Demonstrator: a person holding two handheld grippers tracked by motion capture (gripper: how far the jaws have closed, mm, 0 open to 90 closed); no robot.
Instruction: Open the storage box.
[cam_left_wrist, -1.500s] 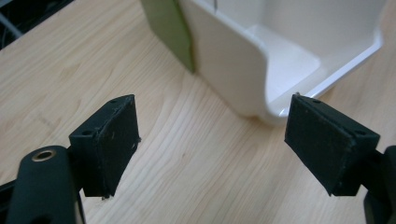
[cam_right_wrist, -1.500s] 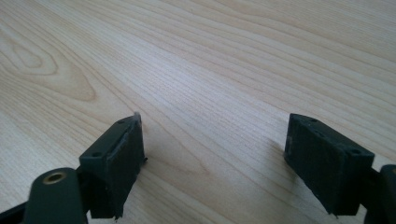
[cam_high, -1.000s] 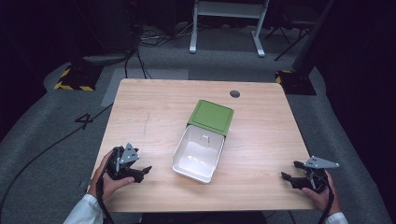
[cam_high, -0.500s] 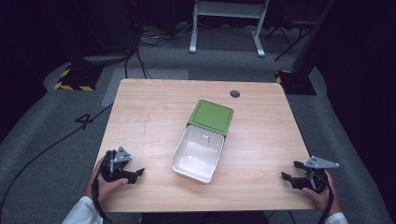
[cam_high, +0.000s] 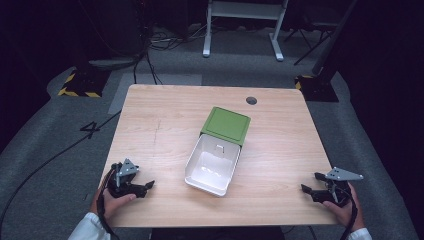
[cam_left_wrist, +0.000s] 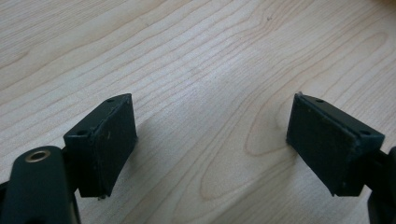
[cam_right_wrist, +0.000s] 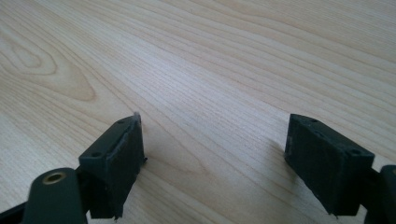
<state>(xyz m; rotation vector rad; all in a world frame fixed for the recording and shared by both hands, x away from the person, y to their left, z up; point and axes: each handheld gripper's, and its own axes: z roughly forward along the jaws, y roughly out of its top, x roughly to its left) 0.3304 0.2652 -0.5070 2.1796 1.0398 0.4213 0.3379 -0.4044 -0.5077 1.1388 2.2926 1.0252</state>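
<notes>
Two grippers rest low at the near corners of the wooden table, the left gripper and right gripper both spread wide with nothing between them, well apart from the white box and its green lid at the middle.

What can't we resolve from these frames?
- White box, high view: far inner wall carries a small mark, too small to identify.
- Green lid, high view: whether it is hinged to the box or only touching; the near edge is hidden by the box rim.
- Table hole, high view: too small to tell what it is.
- Left gripper and right gripper, gripper views: bodies cut off by the bottom edge.
</notes>
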